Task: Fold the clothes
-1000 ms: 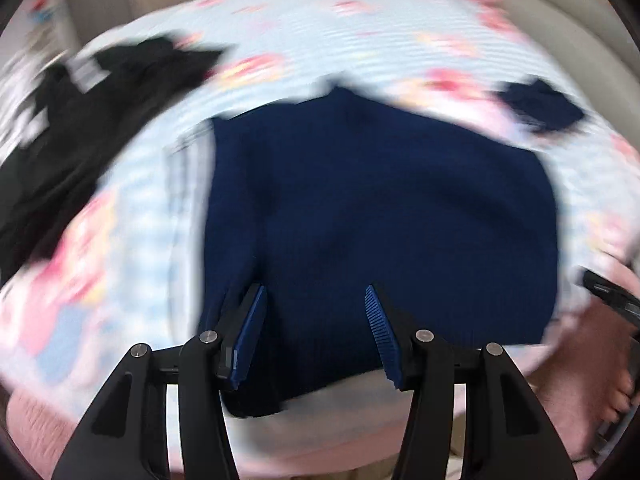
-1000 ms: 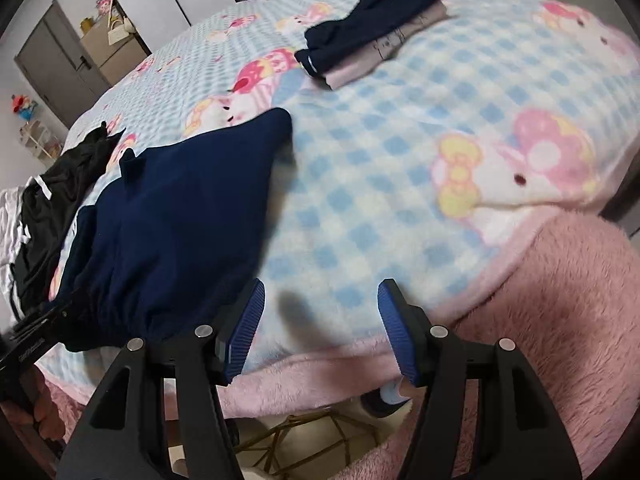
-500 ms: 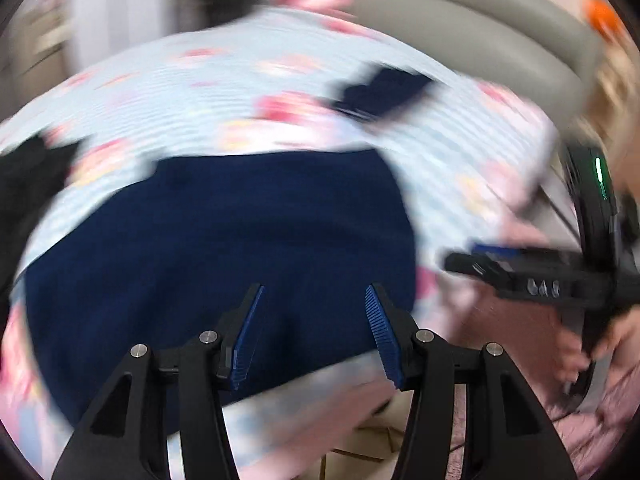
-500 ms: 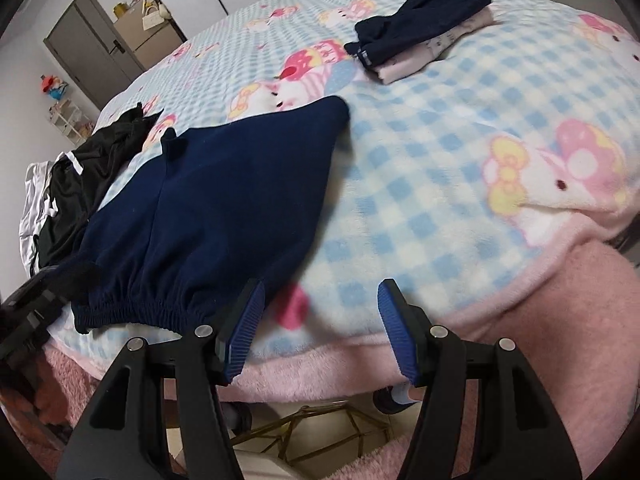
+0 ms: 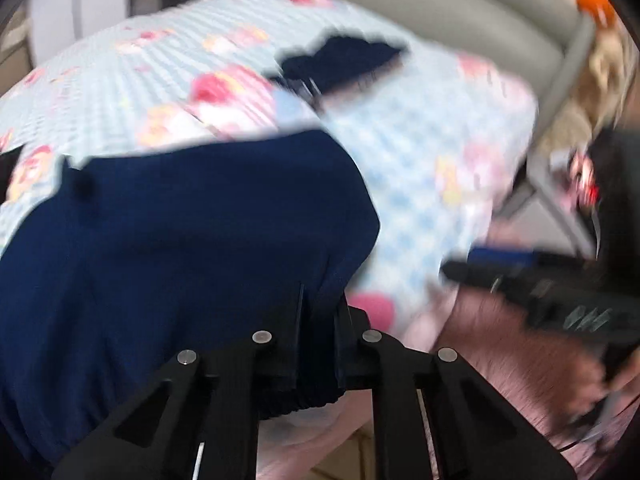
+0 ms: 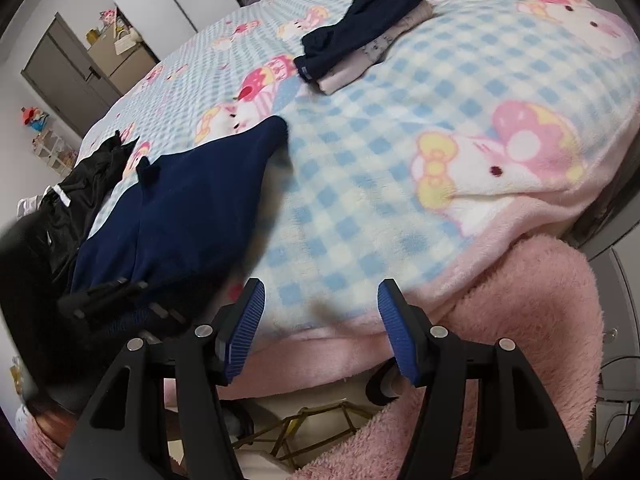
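Note:
A navy garment (image 5: 180,240) lies spread flat on the checked blanket, its gathered hem at the near edge of the bed. My left gripper (image 5: 320,304) is at the hem's right corner. Its jaws are closing, and a fold of the navy cloth is pinched between them. In the right wrist view the same navy garment (image 6: 192,208) lies at the left, with the left gripper (image 6: 108,296) on its near corner. My right gripper (image 6: 320,292) hangs open over the blanket's pink edge, to the right of the garment, with nothing between its fingers.
A folded stack of navy and pale clothes (image 6: 360,40) rests further back on the blue checked blanket (image 6: 400,160). Black clothes (image 6: 80,192) lie heaped at the far left. A pink fleece (image 6: 540,340) drapes over the bed's near edge. Cupboards and a door stand behind.
My left gripper swung right along the navy garment's near hem to its corner, and its jaws closed on the cloth. The right gripper has stayed open and almost still.

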The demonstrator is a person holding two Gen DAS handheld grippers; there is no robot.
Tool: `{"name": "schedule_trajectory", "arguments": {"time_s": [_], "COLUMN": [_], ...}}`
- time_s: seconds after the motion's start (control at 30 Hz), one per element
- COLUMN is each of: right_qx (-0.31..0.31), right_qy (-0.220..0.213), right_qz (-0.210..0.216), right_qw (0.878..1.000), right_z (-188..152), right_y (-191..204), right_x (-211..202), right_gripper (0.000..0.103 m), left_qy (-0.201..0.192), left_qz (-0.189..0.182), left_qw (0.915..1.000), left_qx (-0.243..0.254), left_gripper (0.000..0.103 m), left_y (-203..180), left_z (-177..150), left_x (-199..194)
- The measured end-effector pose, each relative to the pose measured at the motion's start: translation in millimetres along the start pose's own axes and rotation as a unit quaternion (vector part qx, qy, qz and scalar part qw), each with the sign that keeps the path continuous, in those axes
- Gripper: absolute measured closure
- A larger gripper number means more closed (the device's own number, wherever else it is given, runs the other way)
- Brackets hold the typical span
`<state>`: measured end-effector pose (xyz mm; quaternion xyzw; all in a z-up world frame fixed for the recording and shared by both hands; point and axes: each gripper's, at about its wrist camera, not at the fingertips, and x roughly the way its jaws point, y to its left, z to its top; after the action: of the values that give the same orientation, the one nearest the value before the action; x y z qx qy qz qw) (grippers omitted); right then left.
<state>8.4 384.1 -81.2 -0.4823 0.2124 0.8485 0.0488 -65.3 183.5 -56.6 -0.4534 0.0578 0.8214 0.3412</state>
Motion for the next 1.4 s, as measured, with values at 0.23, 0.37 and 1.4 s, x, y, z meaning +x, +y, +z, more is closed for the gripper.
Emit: {"name": "schedule_trajectory", "arguments": {"time_s": [0.23, 0.37, 1.4], "right_qx": [-0.057, -0.089, -0.136], "right_qy": [0.030, 0.061, -0.216], "right_qz": [0.061, 0.159, 0.053], "right_qw": [0.996, 0.981, 0.965], "right_z": [10, 11, 180], "right_y": [50, 102, 146], "right_x": [18, 34, -48], "right_gripper": [0.042, 0.035, 0.093], "left_qy": [-0.101, -0.131, -0.287], "left_qz": [-0.028, -0.040, 0.011], "left_qw": [0.9861, 0.9796, 0.9540], "left_qx": [-0.129, -0.148, -0.086], "left_gripper": [0.093, 0.093, 0.099], "left_y": [71, 89, 76], "left_z": [16, 24, 189], "left_x": [-71, -94, -192]}}
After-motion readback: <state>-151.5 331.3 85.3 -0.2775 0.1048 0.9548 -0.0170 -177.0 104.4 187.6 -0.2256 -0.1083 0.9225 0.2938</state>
